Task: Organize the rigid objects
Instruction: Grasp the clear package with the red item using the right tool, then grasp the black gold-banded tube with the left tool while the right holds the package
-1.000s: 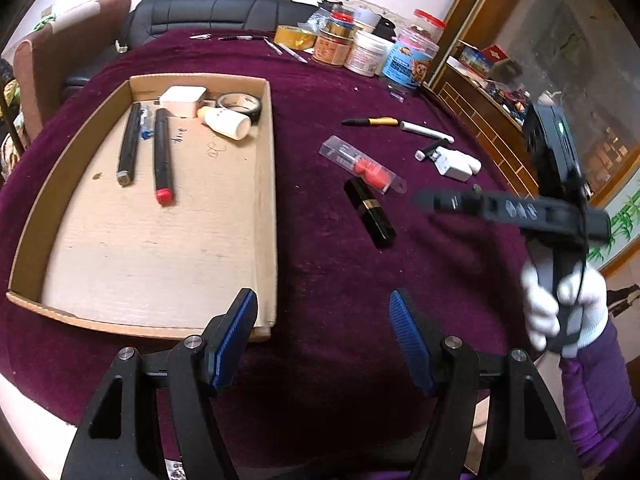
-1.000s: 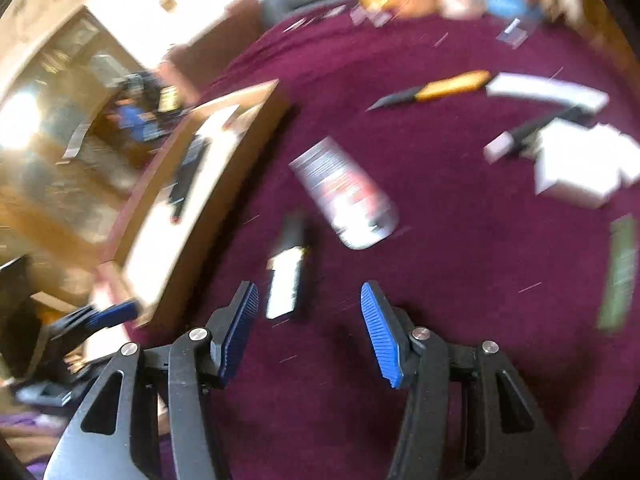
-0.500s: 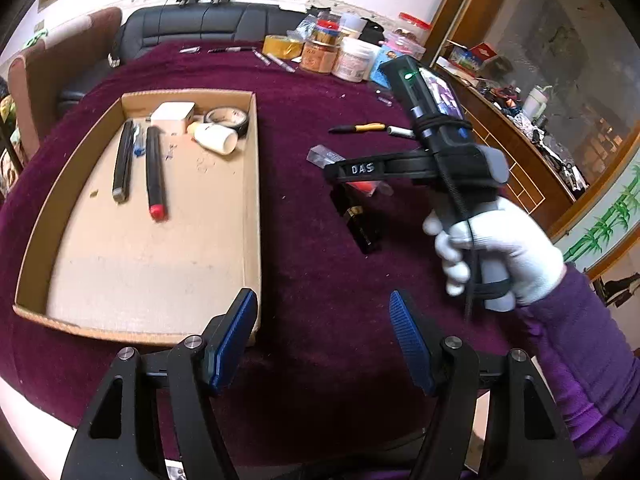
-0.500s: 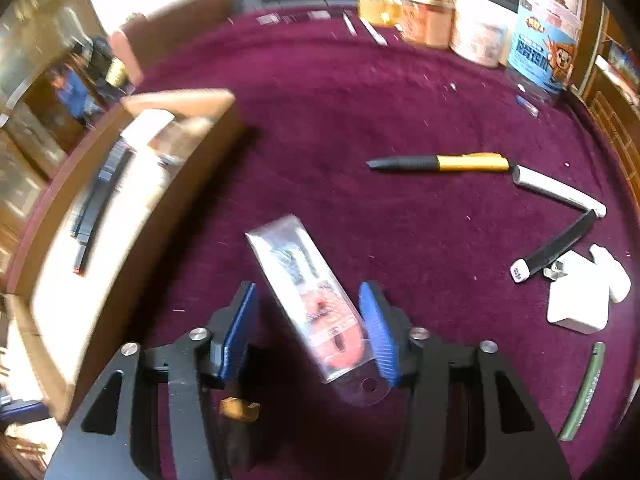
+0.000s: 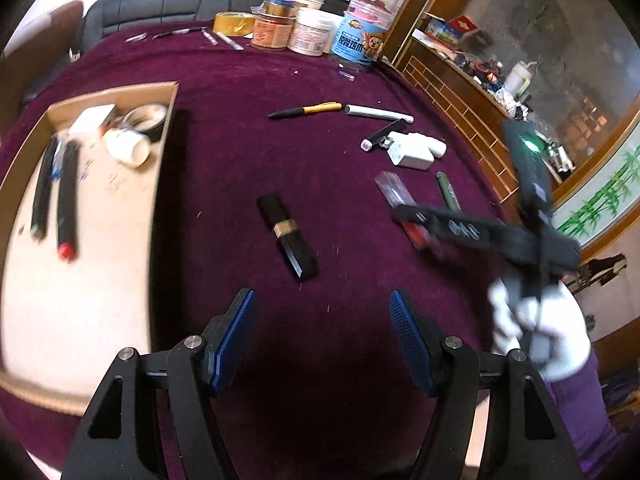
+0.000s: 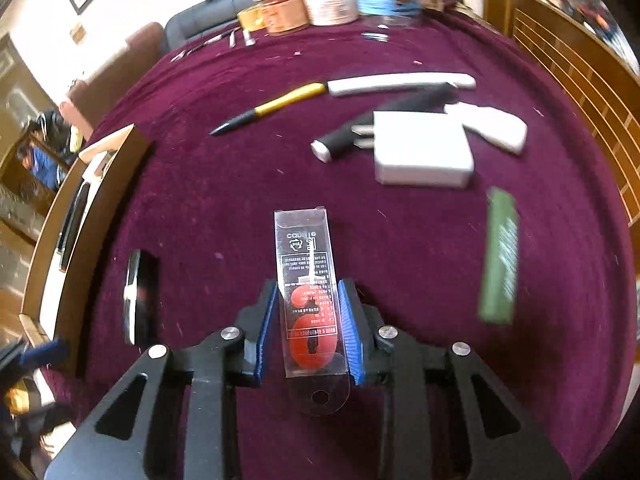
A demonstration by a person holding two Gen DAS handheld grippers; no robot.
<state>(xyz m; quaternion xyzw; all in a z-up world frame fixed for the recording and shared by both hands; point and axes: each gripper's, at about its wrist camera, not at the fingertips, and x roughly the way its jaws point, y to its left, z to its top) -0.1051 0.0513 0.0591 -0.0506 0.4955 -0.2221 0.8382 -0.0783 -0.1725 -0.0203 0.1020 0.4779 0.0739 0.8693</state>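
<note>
My right gripper [image 6: 308, 316] is shut on a clear plastic case with a red piece inside [image 6: 306, 276], held over the purple cloth; the case also shows in the left wrist view [image 5: 400, 200]. My left gripper [image 5: 322, 324] is open and empty, just short of a black and gold tube [image 5: 286, 236]. A cardboard tray [image 5: 164, 136] at the left holds two markers [image 5: 66, 200], a white cup [image 5: 128, 146], a tape roll and a white box. On the cloth lie a yellow and black pen [image 6: 276, 106], a white stick [image 6: 400, 82], a white charger [image 6: 420, 148] and a green stick [image 6: 500, 260].
Jars and tubs [image 5: 316, 28] and a yellow tape roll [image 5: 234, 22] stand at the table's far edge. A wooden cabinet [image 5: 460, 80] runs along the right. A black sofa [image 5: 160, 4] sits behind the table.
My right gripper has closed on the clear case and moved right, away from the tray. My left gripper has shifted right, toward the black tube.
</note>
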